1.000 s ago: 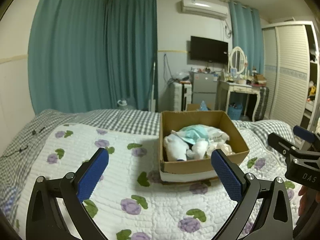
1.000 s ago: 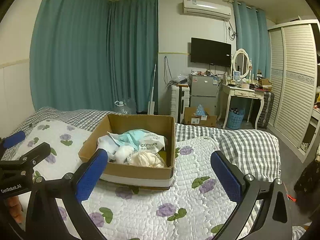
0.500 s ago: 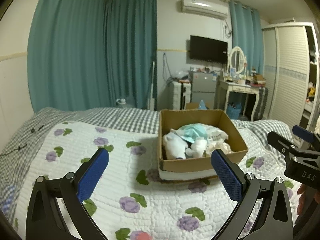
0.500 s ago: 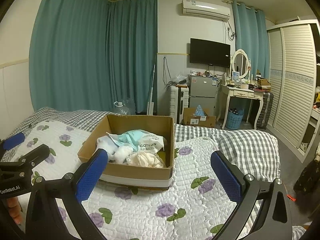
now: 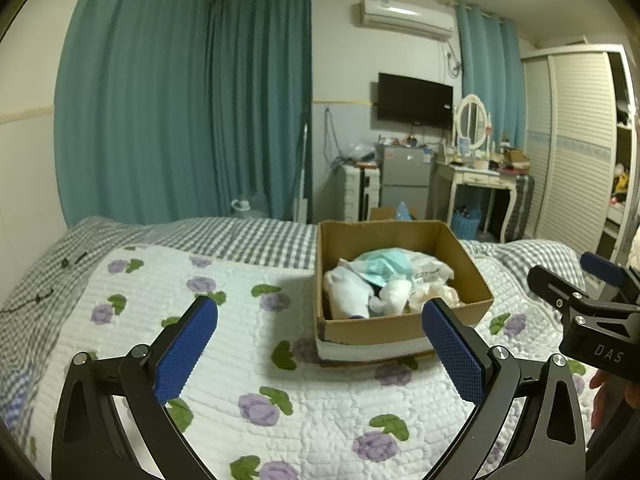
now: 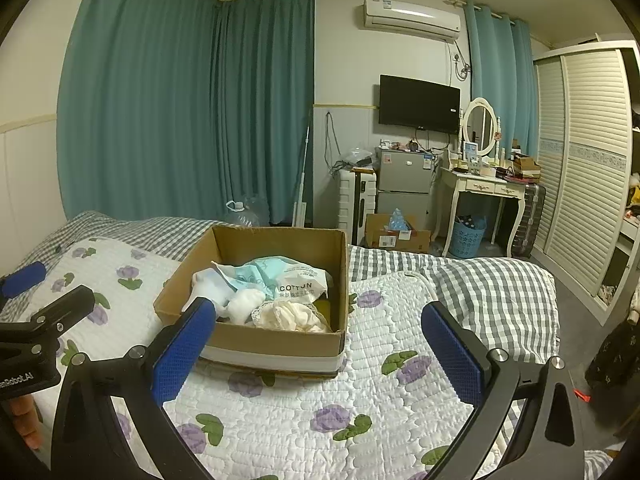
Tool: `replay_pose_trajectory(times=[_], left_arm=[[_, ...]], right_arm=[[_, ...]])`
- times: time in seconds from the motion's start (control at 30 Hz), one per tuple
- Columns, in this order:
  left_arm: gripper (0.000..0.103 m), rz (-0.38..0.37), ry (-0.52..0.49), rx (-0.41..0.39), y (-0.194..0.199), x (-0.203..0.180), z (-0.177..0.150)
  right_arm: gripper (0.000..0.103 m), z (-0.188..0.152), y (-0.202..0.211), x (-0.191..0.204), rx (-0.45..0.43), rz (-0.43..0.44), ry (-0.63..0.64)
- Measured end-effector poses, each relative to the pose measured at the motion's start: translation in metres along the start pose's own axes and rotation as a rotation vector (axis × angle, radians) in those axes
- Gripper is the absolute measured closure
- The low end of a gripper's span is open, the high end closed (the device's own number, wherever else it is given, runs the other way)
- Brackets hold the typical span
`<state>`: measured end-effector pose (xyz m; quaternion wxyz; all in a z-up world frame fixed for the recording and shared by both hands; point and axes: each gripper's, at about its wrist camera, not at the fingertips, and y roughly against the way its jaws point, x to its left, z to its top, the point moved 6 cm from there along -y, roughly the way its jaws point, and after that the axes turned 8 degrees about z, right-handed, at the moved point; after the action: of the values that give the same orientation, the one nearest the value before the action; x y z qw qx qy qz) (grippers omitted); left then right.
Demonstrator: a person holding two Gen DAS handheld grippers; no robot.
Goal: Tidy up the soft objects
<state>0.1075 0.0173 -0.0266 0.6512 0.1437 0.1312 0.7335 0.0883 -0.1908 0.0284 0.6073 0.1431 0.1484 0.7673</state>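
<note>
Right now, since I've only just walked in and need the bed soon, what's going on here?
A person holds two handheld grippers over the floral quilted bed. The left gripper and right gripper are both open and empty, poised short of the brown cardboard box. Inside lie a white sock, a plastic cotton-pad pack and cream fabric. Nothing is gripped yet.

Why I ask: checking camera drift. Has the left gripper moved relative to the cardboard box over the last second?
Barely. In the left wrist view the cardboard box sits slightly left of and above where it was, so the left gripper drifted a little right or down.
</note>
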Motion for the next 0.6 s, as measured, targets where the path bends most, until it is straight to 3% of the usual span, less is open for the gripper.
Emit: replay_pose_trajectory(times=[0.6], left_arm=[[0.0, -0.002, 0.003, -0.002, 0.0006, 0.0022, 0.0008]], right_arm=[[0.0, -0.0001, 0.0006, -0.0015, 0.003, -0.009, 0.004]])
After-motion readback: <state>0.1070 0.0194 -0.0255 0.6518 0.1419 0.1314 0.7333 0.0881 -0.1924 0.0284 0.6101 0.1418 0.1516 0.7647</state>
